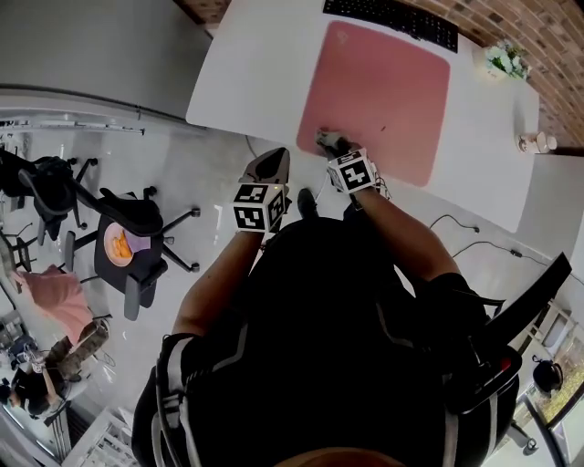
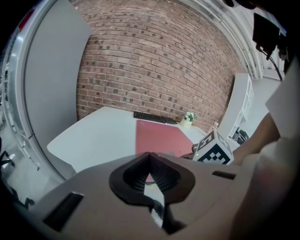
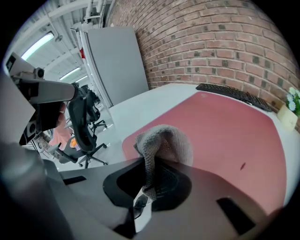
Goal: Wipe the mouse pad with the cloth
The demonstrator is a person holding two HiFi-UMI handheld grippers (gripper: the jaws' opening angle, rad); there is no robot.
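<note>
A pink mouse pad lies on the white table, in front of a black keyboard. My right gripper is shut on a grey knitted cloth at the pad's near left corner. In the right gripper view the cloth bulges up out of the jaws over the pad. My left gripper hangs off the table's near edge, close to the person's body, jaws together and empty. The left gripper view shows its tips meeting, with the pad beyond.
A small potted flower and a small pale object stand at the table's right side. A tiny dark speck marks the pad. An office chair stands on the floor at left, and cables run at right.
</note>
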